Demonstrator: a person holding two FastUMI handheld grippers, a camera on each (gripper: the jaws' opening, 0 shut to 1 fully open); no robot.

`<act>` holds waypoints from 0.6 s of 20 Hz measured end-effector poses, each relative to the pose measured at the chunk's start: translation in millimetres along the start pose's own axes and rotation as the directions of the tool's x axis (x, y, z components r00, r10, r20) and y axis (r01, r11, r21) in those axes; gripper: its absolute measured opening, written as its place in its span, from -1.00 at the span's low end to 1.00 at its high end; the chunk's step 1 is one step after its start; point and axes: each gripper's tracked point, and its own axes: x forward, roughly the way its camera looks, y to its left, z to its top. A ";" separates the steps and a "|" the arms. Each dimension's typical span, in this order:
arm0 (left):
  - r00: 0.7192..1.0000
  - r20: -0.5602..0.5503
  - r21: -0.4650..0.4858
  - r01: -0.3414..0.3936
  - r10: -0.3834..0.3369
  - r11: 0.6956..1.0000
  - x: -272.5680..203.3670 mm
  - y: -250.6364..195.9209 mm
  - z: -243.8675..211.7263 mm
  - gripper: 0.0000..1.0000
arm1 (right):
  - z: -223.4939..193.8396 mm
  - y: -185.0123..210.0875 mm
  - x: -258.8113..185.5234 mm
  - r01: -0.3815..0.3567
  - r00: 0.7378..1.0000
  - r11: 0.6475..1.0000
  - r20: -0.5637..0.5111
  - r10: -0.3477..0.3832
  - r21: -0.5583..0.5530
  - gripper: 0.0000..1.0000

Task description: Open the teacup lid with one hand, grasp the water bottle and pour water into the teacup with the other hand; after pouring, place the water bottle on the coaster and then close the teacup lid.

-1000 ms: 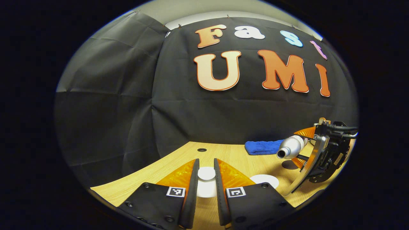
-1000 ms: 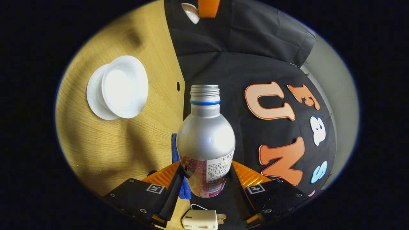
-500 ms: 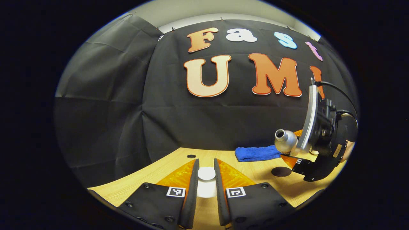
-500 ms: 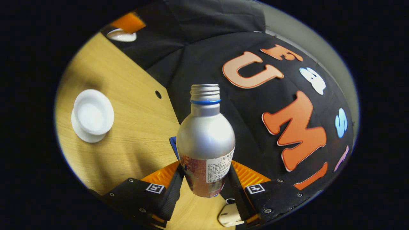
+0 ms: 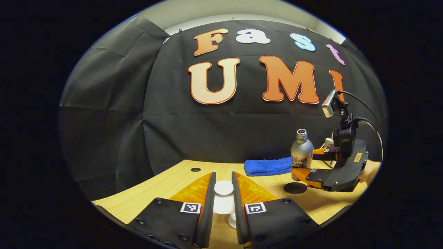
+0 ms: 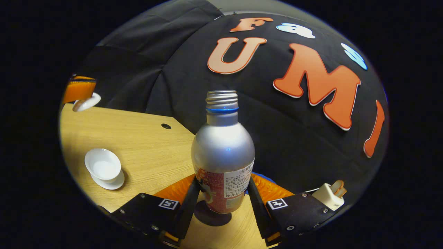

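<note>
Left gripper view: left gripper low over the table, fingers closed on the white lid, held up between them. Below the lid, a small white piece near the fingers, too hidden to identify. Farther right, right gripper holding the bottle upright, neck open, without cap. Dark round coaster on the table just below and in front of the bottle; cannot tell whether touching. Blue cloth lying behind, near the wall. Small round hole in the table at the left.

Right gripper view: right gripper with fingers pressed on both sides of the bottle, at the labelled lower part. Bottle upright, silver, blue ring under the threaded neck. Coaster directly under the bottle base, partly covered. Teacup uncovered on its saucer, on the table well left of the bottle. Left gripper at the far left edge, raised above the table, with the lid in its fingers. Small white object at the lower right, unclear.
</note>
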 end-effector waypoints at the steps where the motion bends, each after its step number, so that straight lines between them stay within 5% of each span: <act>1: 1.000 -0.001 -0.002 0.006 -0.006 1.000 2.2 -2.9 -1.1 -0.34 | -5.9 2.7 1.9 -0.005 1.000 0.999 -0.011 0.006 0.037 0.57; 12: 0.996 -0.055 -0.039 0.062 -0.064 0.997 17.9 -27.0 -24.0 -0.35 | -58.7 -3.9 23.0 0.004 0.989 0.958 -0.141 0.038 0.287 0.57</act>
